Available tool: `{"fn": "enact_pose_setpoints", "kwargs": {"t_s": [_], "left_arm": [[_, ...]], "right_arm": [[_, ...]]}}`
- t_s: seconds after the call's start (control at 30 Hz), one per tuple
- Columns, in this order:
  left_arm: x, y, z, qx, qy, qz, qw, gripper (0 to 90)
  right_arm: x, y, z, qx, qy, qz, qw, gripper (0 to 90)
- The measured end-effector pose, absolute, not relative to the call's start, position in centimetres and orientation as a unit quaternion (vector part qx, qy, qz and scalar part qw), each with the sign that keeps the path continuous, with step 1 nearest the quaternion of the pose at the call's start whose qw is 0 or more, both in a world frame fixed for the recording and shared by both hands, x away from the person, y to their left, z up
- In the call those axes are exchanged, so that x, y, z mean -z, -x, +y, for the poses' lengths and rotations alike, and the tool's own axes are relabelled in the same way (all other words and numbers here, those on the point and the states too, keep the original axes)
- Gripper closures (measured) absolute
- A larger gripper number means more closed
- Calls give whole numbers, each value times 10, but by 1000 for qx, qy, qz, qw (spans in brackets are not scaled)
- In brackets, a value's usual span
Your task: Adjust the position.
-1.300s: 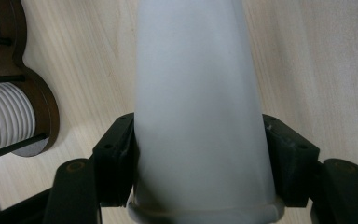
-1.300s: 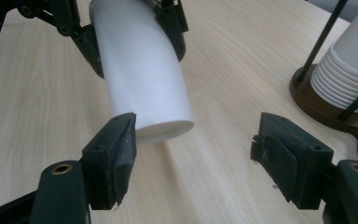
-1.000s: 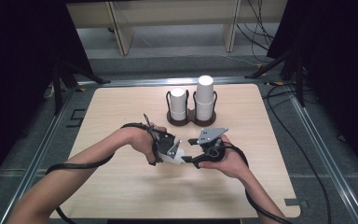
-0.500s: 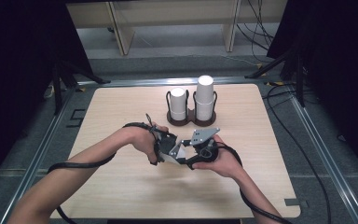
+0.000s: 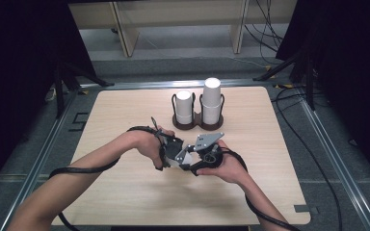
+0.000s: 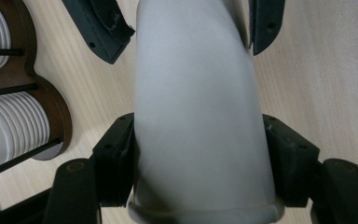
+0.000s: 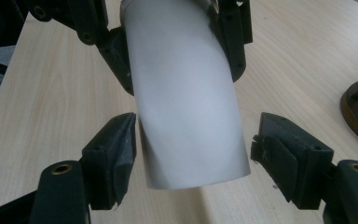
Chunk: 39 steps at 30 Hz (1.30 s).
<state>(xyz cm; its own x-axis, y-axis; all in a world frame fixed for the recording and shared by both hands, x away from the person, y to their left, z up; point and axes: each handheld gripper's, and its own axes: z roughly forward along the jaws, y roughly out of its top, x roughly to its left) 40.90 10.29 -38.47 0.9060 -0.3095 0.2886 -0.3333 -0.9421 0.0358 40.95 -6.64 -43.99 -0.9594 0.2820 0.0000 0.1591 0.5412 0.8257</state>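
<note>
High view: right tool [image 5: 191, 160] has closed in on left tool [image 5: 179, 153]. Left tool pinches a white cup [image 6: 200, 116] near its rim; right tool's jaws straddle its base, spread, suggesting a handover.

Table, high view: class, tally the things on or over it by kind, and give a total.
Cup stacks: 2
Holder: 1
Loose cup: 1
Grippers: 2, left gripper, right gripper
Total: 6
</note>
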Motion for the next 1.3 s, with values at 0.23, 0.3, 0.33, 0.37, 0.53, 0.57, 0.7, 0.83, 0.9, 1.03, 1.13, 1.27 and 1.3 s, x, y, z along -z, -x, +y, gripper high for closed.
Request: {"fn": "enact_pose_setpoints", "kwargs": {"t_s": [0.23,0.3,0.33,0.37,0.53,0.57,0.7,0.83,0.9,1.03,1.13,1.27,1.3], "left_arm": [[385,-409,102,-144,-975,-164,48,349],[384,-409,102,-143,-975,-164,49,349],[384,-409,102,-144,-974,-167,46,349],[383,-409,102,-145,-974,-169,44,349],[383,-409,102,-143,-974,-168,48,350],[383,-409,102,-143,-974,-169,48,350],[381,-409,101,-143,-973,-177,43,350],[382,-407,101,-137,-976,-161,56,350],[382,-407,101,-138,-976,-162,56,350],[382,-407,101,-137,-976,-162,56,350],[382,-407,100,-138,-975,-163,58,349],[382,-407,100,-138,-975,-164,60,350],[382,-407,100,-138,-975,-164,61,350]], "right_arm": [[443,-409,-66,-460,-127,877,60,296],[443,-409,-66,-459,-127,877,59,296],[443,-409,-66,-458,-127,878,59,296],[444,-409,-65,-460,-128,877,61,296],[445,-408,-65,-459,-132,877,57,296],[445,-408,-64,-459,-132,877,58,296],[447,-409,-63,-457,-129,878,54,296],[447,-409,-62,-458,-122,879,57,297],[447,-409,-62,-458,-126,878,56,298],[447,-408,-63,-457,-130,878,57,302],[448,-409,-63,-456,-124,879,59,310],[450,-409,-63,-458,-124,879,59,313],[450,-409,-63,-458,-123,878,59,315]]}}
